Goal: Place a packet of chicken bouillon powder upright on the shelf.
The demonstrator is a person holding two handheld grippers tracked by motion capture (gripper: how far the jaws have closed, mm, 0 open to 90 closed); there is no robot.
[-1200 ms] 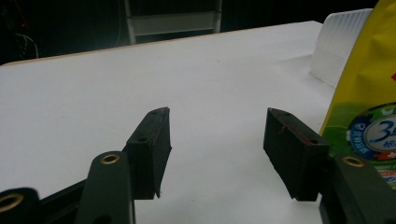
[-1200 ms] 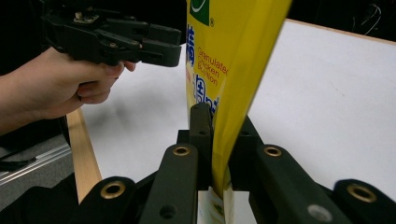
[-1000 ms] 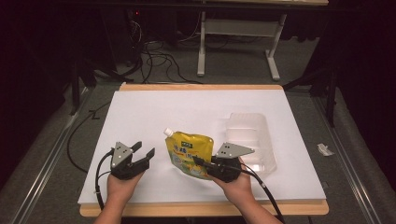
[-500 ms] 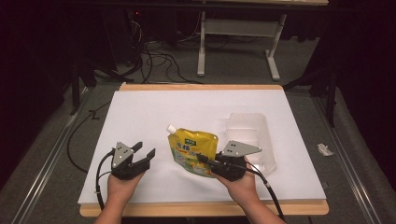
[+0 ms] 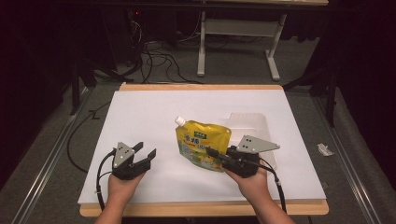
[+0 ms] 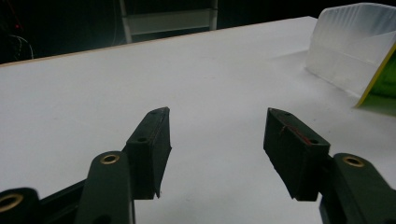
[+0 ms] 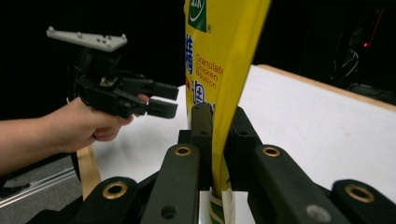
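A yellow spouted pouch with a white cap is held up off the white table, tilted with its spout to the far left. My right gripper is shut on the pouch's lower edge; in the right gripper view the pouch rises between the two jaws. My left gripper hovers open near the table's front left, nothing between its fingers. The pouch's yellow edge shows at the right of the left gripper view.
A clear plastic tray lies on the table behind and to the right of the pouch, also seen as a translucent tray. Cables and a metal stand sit on the floor beyond the table's far edge.
The right gripper has lifted the pouch and swung it slightly toward the table's middle. The left gripper has stayed in place, open.
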